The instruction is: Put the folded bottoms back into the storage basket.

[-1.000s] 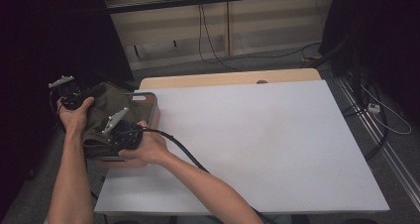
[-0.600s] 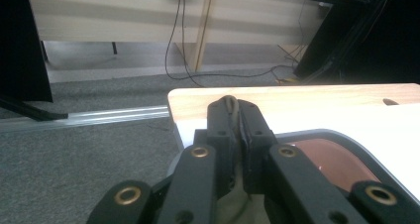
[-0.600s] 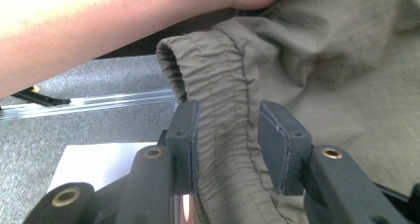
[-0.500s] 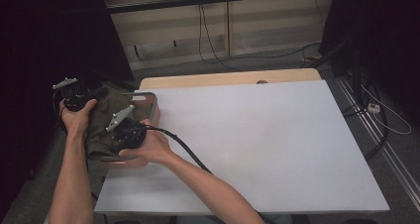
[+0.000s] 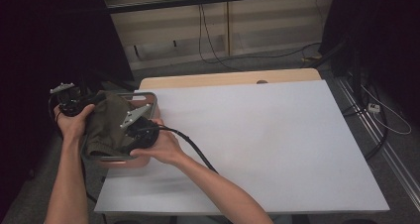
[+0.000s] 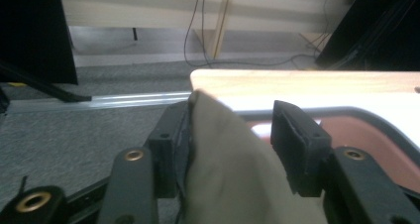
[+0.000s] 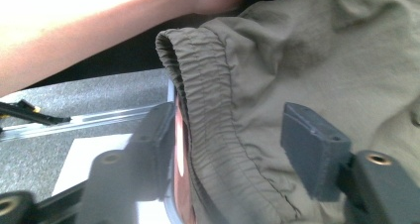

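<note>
An olive-green garment (image 5: pixel 106 122) with an elastic waistband lies bunched in a grey-rimmed tray (image 5: pixel 153 102) at the table's left edge. My left gripper (image 5: pixel 94 99) is at the tray's far left side. In the left gripper view its jaws (image 6: pixel 235 130) have just been opening and stand apart, with a fold of the garment (image 6: pixel 228 174) between them resting against the left jaw. My right gripper (image 5: pixel 126 140) hovers over the garment's near part. Its jaws (image 7: pixel 235 140) have also just been opening, and the waistband (image 7: pixel 213 110) lies loose between them.
The white table top (image 5: pixel 257 135) stretches out to the right of the tray, with a wooden strip (image 5: pixel 228 79) along its far edge. Beyond the table lie grey floor and cables (image 5: pixel 208 45). Dark screens stand at left and right.
My right hand has shifted a little to the right over the garment. The left hand has stayed where it was at the tray's left side.
</note>
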`<state>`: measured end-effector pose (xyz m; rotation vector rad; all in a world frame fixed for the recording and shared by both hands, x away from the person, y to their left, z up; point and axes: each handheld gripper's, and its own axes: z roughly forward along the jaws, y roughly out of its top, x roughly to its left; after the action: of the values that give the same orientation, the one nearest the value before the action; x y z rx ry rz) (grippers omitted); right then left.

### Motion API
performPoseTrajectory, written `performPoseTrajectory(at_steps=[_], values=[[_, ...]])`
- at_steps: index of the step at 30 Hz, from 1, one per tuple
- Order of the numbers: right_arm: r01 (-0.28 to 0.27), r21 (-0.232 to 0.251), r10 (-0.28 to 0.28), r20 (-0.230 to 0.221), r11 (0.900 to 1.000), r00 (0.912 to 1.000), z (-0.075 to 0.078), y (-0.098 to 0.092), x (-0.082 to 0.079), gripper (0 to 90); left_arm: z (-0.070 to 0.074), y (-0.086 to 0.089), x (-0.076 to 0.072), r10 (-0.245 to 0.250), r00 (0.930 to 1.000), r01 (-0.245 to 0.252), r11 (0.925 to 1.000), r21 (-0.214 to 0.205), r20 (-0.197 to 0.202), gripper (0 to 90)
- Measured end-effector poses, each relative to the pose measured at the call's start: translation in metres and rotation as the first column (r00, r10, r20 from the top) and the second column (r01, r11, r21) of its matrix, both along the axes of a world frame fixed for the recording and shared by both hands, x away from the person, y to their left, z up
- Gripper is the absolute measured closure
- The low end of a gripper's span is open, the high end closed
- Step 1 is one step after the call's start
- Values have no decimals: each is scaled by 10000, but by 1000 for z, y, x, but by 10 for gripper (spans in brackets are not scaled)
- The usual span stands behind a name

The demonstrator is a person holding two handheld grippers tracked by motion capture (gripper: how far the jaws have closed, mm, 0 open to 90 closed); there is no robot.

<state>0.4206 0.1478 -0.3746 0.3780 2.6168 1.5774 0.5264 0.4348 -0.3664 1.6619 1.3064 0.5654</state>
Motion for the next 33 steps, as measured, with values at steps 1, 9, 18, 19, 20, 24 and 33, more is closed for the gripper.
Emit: performPoseTrajectory(at_steps=[1, 9, 18, 19, 20, 24, 33], values=[[33, 6, -33, 18, 10000, 10000, 0, -2, -1, 339, 0, 2, -2, 24, 10000, -24, 10000, -8, -21, 412], [214, 193, -216, 116, 9996, 9997, 2, -17, -8, 251, -3, 16, -21, 25, 9988, -65, 9965, -838, -484, 547], [272, 133, -273, 97, 9995, 9996, 1, -25, -12, 244, -13, 9, -30, 39, 9940, -94, 9987, -503, -1095, 724], [317, 135, -318, 116, 9994, 9994, 1, -26, -11, 249, -13, 9, -31, -58, 9945, -10, 9979, -651, -1043, 778], [400, 147, -403, 173, 9991, 9990, 1, -27, -12, 253, -14, 9, -31, -131, 9943, 54, 9973, -737, -1054, 846], [457, 130, -459, 221, 9989, 9987, 2, -30, -12, 250, -14, 5, -26, -414, 9902, 366, 9986, -378, -1331, 870], [452, 283, -456, 145, 9986, 9989, 2, -33, -13, 248, -20, -9, -15, -732, 9803, 809, 9961, 347, -1834, 873]])
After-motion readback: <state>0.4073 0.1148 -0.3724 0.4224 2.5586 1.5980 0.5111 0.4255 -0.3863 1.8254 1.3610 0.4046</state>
